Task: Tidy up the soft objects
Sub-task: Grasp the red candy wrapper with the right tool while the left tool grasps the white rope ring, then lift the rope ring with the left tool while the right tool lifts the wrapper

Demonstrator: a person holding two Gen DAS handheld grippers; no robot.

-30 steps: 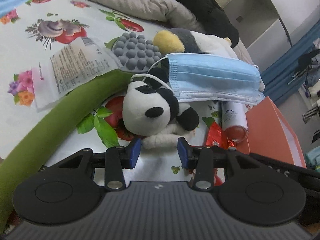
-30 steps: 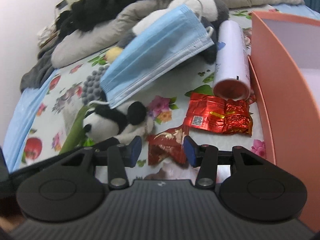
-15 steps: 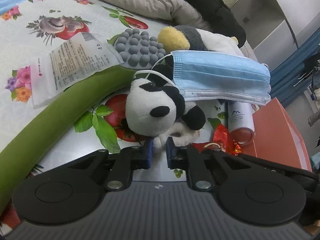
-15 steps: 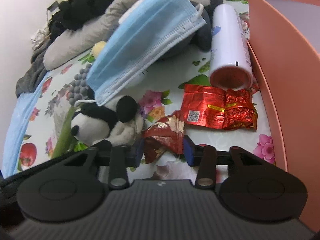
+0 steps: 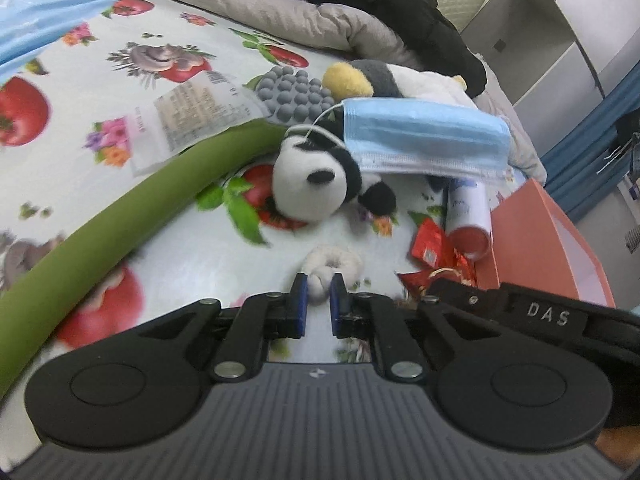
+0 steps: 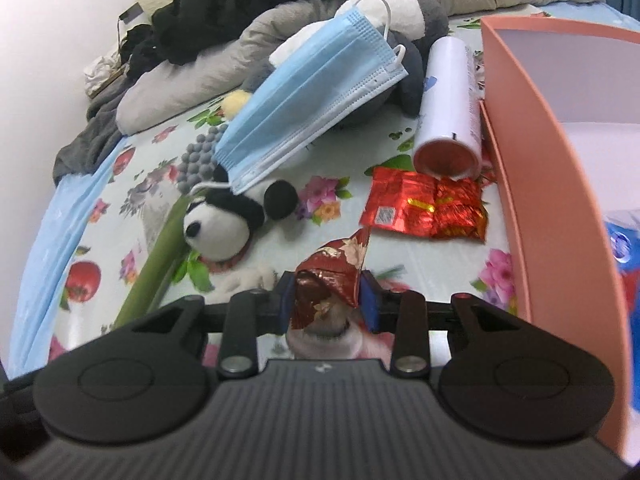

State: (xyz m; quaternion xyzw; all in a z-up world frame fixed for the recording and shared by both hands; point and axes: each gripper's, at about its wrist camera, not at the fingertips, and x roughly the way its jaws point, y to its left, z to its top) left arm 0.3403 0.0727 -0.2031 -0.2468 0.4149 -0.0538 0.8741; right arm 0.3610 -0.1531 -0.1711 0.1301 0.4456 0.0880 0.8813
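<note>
Left gripper [image 5: 319, 286] sat low centre in its own view, jaws nearly together, blue pads pinching a small white fuzzy loop [image 5: 332, 264]. The jaws had just been closing on it. The loop lay on the floral bedsheet [image 5: 100, 80], apart from the panda plush head [image 5: 316, 184], which rested at about 12 o'clock from the fingertips. A blue face mask [image 5: 424, 144] draped over the panda's far side, its ear loop across the panda's crown. A green foam tube [image 5: 120, 224] ran from 9 o'clock up toward the panda, a white printed packet [image 5: 192, 120] lying across its far end, a grey bumpy mat [image 5: 296, 96] beyond.

Right gripper [image 6: 328, 296] was part closed, pads pressed on a crumpled red foil wrapper [image 6: 332, 280] standing up between them; its jaws had just been closing too. A second, flatter red foil packet [image 6: 424, 208] lay at 1 o'clock on the sheet. A white can with a red end [image 6: 448, 120] lay just beyond that, alongside the wall of the orange box [image 6: 540, 184] at 3 o'clock. A grey and white plush [image 6: 400, 20] sat under the mask's far end. Dark clothing [image 6: 240, 12] and a grey quilt [image 6: 208, 72] were heaped at 11 o'clock.
</note>
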